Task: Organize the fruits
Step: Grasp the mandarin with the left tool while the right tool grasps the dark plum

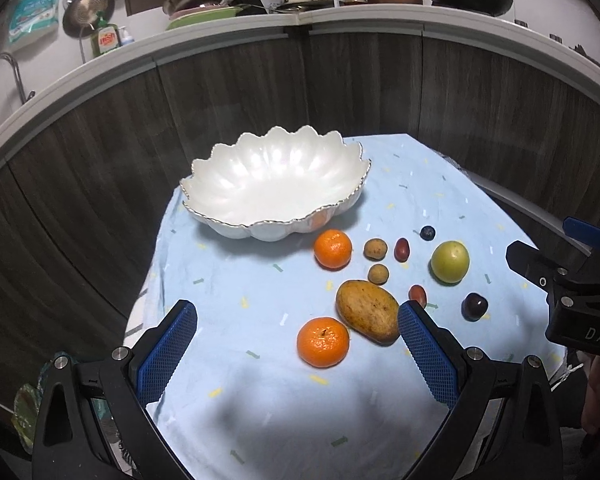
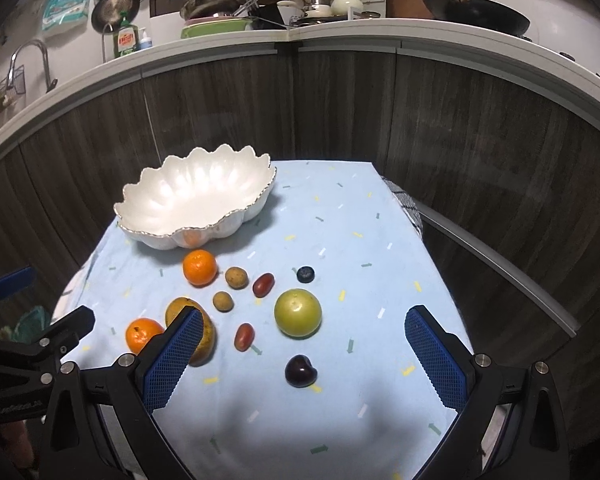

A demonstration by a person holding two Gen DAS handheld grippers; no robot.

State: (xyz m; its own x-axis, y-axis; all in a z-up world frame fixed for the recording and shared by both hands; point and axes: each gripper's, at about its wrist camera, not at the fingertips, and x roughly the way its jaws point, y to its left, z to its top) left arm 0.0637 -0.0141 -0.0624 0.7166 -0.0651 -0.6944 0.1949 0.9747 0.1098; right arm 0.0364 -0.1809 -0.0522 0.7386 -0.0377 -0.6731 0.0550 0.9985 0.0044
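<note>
White glossy scalloped ceramic bowl with thin metallic rim [image 1: 276, 192] sits at the far left of the pale blue cloth with small confetti marks [image 1: 260, 400], nothing visible inside it. All fruit lies loose on the cloth, in front of and right of the bowl. Dimpled orange mandarin [image 1: 333, 249] just beside the bowl's near rim, its colour reflected in the bowl wall. Second dimpled orange mandarin [image 1: 323, 342] nearer the camera, touching or almost touching the oblong yellow-brown speckled mango [image 1: 368, 315]. Two small round tan longans with rough skin [image 1: 375, 249] between the far mandarin and mango. Smooth glossy oval red grape tomato [image 1: 401, 249] beside them; another one [image 2: 244, 337] near the mango's right end. Round smooth pale green apple-like fruit [image 1: 450, 261] further right. Small dark blueberry [image 1: 427, 233] behind it. Dark purple glossy cherry [image 1: 475, 306] nearest the right side.

Left gripper [image 1: 298, 354]: black frame, blue cross-hatched rubber pads spread wide apart, grasping nothing, hovering low over the near cloth, with the near mandarin and mango between the finger lines. Right gripper [image 2: 304, 362]: same build, pads spread wide, holding nothing, aimed over the cherry and green fruit; its left pad overlaps the mango in view. Each gripper shows at the edge of the other's camera, side by side.

Behind: dark wood-grain cabinet fronts [image 2: 340, 112] under a white countertop.
</note>
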